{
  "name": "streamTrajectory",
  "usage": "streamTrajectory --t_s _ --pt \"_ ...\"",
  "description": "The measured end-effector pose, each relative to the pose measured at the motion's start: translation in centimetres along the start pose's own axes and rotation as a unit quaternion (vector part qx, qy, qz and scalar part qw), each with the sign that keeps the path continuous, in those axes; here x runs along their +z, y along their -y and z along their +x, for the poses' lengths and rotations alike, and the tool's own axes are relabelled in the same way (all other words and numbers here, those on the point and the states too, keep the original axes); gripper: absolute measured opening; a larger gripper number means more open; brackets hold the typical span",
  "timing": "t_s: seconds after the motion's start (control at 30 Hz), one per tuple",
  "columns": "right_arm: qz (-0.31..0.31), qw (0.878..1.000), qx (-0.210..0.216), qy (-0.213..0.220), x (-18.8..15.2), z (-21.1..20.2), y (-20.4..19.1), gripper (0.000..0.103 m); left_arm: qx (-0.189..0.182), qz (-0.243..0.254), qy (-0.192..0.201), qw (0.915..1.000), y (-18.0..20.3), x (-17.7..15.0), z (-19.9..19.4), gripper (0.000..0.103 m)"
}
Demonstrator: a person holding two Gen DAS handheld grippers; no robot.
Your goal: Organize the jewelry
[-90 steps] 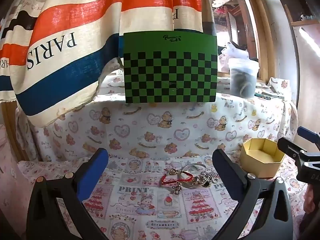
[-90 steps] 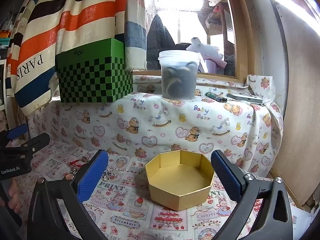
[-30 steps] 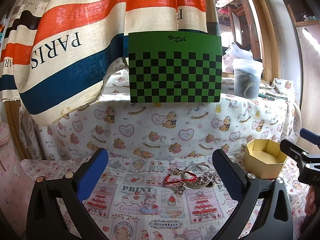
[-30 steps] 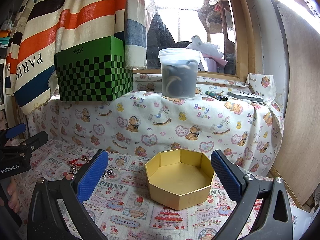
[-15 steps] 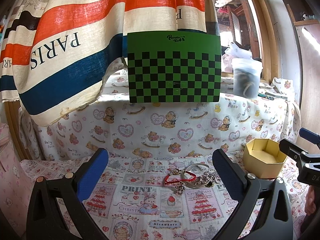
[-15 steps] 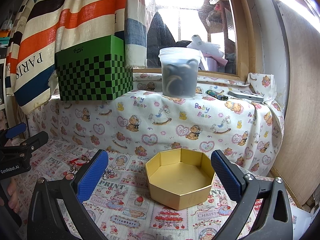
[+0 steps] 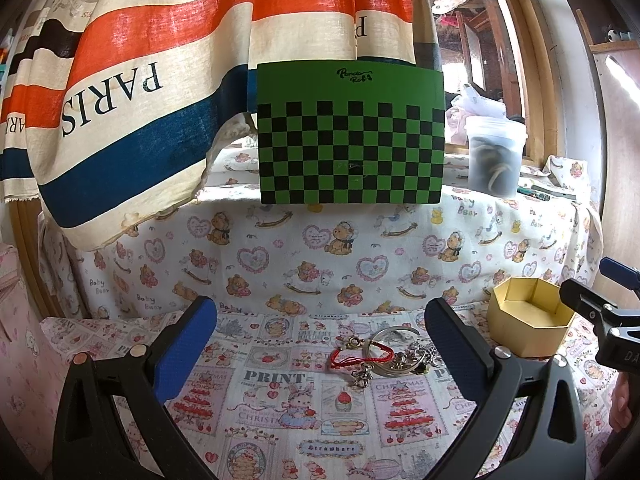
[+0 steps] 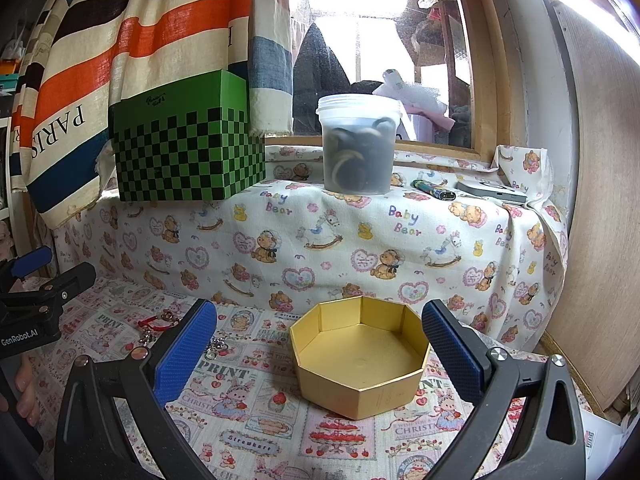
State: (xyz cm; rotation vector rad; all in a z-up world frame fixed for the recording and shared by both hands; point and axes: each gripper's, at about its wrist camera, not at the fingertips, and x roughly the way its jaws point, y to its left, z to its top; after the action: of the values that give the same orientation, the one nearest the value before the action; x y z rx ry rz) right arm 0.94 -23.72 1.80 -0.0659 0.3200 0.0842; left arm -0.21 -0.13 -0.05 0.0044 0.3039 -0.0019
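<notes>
A small pile of jewelry [image 7: 390, 354] lies on the printed cloth: a red cord bracelet [image 7: 360, 354], a silver bangle [image 7: 394, 334] and tangled chains. My left gripper [image 7: 320, 344] is open and empty, held above the cloth just short of the pile. A gold hexagonal box [image 8: 360, 356] stands open and empty; it also shows in the left wrist view [image 7: 528, 326] to the right of the pile. My right gripper [image 8: 320, 344] is open and empty, framing the box from the near side. Part of the pile shows in the right wrist view [image 8: 160, 322].
A raised ledge draped in teddy-bear cloth [image 8: 360, 240] runs behind. On it stand a green checkered box [image 7: 350, 138], a plastic tub [image 8: 358, 144], a lighter [image 8: 434, 190] and a flat grey device [image 8: 492, 192]. A striped curtain [image 7: 140, 80] hangs at left. A wooden panel [image 8: 600, 200] bounds the right.
Both grippers stay open and nearly still. The left wrist view has drifted slightly; the pile and the box lie as before.
</notes>
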Motion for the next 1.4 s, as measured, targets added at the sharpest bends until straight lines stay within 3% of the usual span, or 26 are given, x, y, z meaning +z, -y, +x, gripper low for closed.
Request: streamTrajectory --t_s 0.23,0.33,0.57,0.7,0.83,0.93,1.0,1.07,1.2,1.3,1.4 --pt "-0.001 1.000 -0.002 -0.001 0.0 0.1 -0.2 0.103 -0.001 -0.004 0.000 1.0000 -0.3 0.0 0.0 0.103" --pt "0.005 1.000 0.026 0.001 -0.1 0.0 0.1 0.103 0.006 -0.004 0.001 1.0000 -0.3 -0.1 -0.2 0.103" --pt "0.004 1.000 0.022 0.003 0.0 -0.1 0.0 0.103 0.001 -0.007 0.002 1.0000 -0.4 0.0 -0.2 0.103" --pt "-0.004 0.999 0.044 0.000 -0.1 -0.1 -0.2 0.103 0.043 0.059 0.012 0.9972 0.9 0.6 -0.3 0.103" --pt "-0.016 0.997 0.075 -0.031 -0.2 0.6 -0.6 0.089 0.056 0.039 0.016 0.9975 0.0 0.9 -0.6 0.103" --pt "-0.014 0.995 0.084 -0.058 -0.3 1.5 -0.8 0.078 0.030 0.032 -0.009 0.9990 -0.9 1.2 0.1 0.103" --pt "-0.008 0.991 0.104 -0.085 0.1 2.1 -1.1 0.073 0.016 0.029 -0.010 0.9994 -1.5 1.3 0.2 0.103" --pt "-0.001 0.986 0.129 -0.107 0.6 2.7 -1.6 0.073 0.025 0.017 -0.014 0.9994 -2.2 1.5 0.4 0.103" --pt "-0.004 0.970 0.185 -0.160 2.2 4.3 -3.9 0.072 -0.017 -0.042 -0.052 0.9976 -4.6 1.9 1.4 0.103" --pt "-0.009 0.958 0.207 -0.197 3.0 6.3 -6.2 0.054 -0.014 -0.055 -0.052 0.9971 -6.0 2.3 1.4 0.103" --pt "-0.015 0.936 0.243 -0.253 2.7 9.2 -8.9 0.047 -0.010 -0.078 -0.059 0.9952 -7.1 2.4 1.6 0.103"
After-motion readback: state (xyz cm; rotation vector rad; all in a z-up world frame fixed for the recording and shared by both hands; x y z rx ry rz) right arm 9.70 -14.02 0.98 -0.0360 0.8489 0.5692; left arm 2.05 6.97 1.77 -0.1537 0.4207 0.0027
